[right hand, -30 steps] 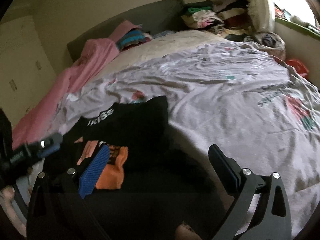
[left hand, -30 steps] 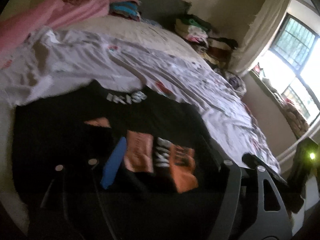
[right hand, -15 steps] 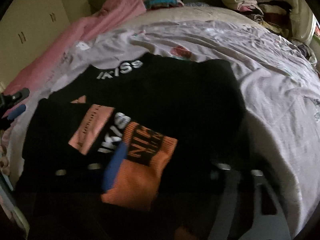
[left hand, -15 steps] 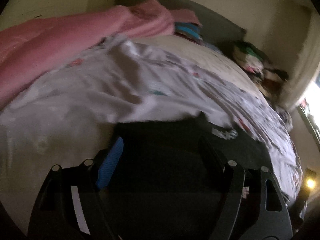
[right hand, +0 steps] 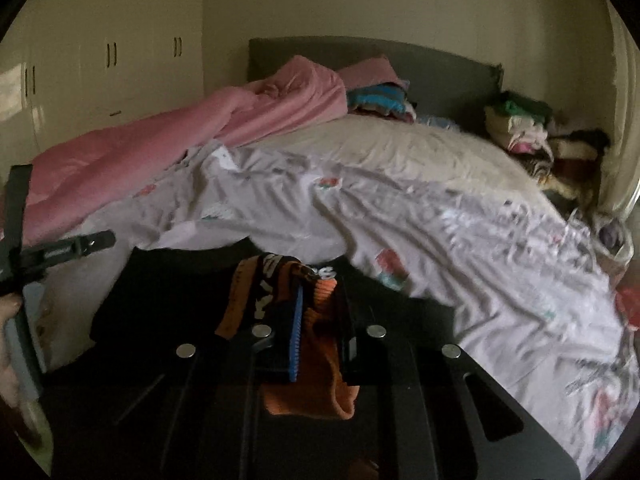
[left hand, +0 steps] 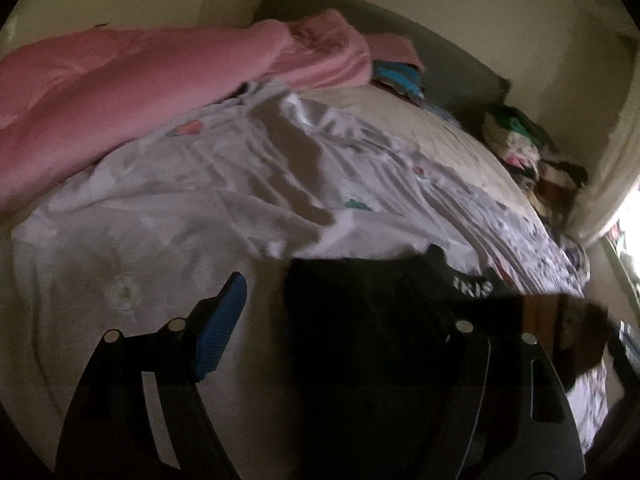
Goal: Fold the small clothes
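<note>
Spreading wide in the left wrist view, left gripper (left hand: 336,312) jaws apart over black printed fabric garment (left hand: 360,320) lying on wrinkled white patterned bedsheet (left hand: 200,208).

Seen from right wrist: right gripper (right hand: 320,320) just closing, clamped on garment's orange-printed fold, lifted off the sheet.

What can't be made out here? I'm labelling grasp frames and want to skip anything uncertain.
- Black garment, left wrist view: its near part merges into shadow; the right finger is barely distinguishable against it.
- Right gripper, right wrist view: jaws have just been closing onto the orange patch; bunched cloth hides the pad contact.
- Printed lettering: cut off by a fold.
- Clothes pile: too small to identify items.
</note>
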Demonstrator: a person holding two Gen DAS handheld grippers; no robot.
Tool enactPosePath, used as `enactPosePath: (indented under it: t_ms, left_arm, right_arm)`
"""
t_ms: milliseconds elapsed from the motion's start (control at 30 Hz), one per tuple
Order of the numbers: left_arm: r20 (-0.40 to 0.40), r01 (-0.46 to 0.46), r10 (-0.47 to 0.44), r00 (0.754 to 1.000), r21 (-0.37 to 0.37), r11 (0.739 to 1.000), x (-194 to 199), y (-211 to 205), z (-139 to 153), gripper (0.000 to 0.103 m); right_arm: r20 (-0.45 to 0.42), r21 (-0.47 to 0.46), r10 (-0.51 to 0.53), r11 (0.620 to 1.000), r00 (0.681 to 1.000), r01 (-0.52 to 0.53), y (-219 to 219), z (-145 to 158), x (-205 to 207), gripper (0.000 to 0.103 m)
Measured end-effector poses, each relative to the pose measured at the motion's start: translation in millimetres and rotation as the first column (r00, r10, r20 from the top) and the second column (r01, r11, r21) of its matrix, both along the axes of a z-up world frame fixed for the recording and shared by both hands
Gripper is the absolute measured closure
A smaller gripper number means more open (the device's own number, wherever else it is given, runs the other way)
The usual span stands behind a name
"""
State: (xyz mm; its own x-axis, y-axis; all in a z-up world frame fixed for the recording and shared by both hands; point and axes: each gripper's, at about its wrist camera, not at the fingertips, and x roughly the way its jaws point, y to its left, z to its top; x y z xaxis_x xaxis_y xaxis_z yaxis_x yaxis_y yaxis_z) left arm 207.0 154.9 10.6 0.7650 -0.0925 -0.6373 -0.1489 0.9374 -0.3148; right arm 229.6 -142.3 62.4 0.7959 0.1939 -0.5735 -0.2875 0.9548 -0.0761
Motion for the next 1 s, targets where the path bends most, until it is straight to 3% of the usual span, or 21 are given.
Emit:
enactPosePath:
  t_ms: [100, 267, 667, 767, 833, 1000]
  left_arm:
    - [-0.014, 0.048, -0.048, 0.999, 0.046, 0.998, 1.1, -18.6, -5.0, 0.034]
    - [-0.06, 0.139, -0.133, 0.989, 0.112, 0.984, 4.6, -49.1, -14.9, 0.034]
    - [-0.113, 0.281, -0.264, 0.958, 0.171, 0.944, -1.4, -102.6, -29.5, 0.035]
    - [-0.117, 0.289, -0.272, 0.955, 0.174, 0.941, -1.2, -105.2, -30.0, 0.036]
    - [-0.117, 0.29, -0.274, 0.955, 0.156, 0.944, -0.9, -103.7, -29.9, 0.037]
    - [-0.148, 0.295, -0.277, 0.95, 0.125, 0.947, 2.0, -100.3, -34.9, 0.039]
  right_arm:
    - [0.006, -0.057, -0.047, 0.997, 0.999, 0.048, -7.4, -6.2, 5.9, 0.09]
    - [-0.051, -0.025, -0.1, 0.995, 0.994, 0.099, -24.3, -25.0, 11.6, 0.09]
    - [-0.079, -0.085, -0.174, 0.982, 0.982, 0.167, -26.4, -49.9, 13.4, 0.086]
    - [-0.061, -0.112, -0.213, 0.972, 0.975, 0.206, -30.1, -51.1, 12.0, 0.079]
    - [-0.068, -0.098, -0.221, 0.972, 0.973, 0.214, -33.8, -51.6, 9.7, 0.061]
    - [-0.092, -0.072, -0.193, 0.98, 0.977, 0.187, -31.1, -56.6, 2.3, 0.061]
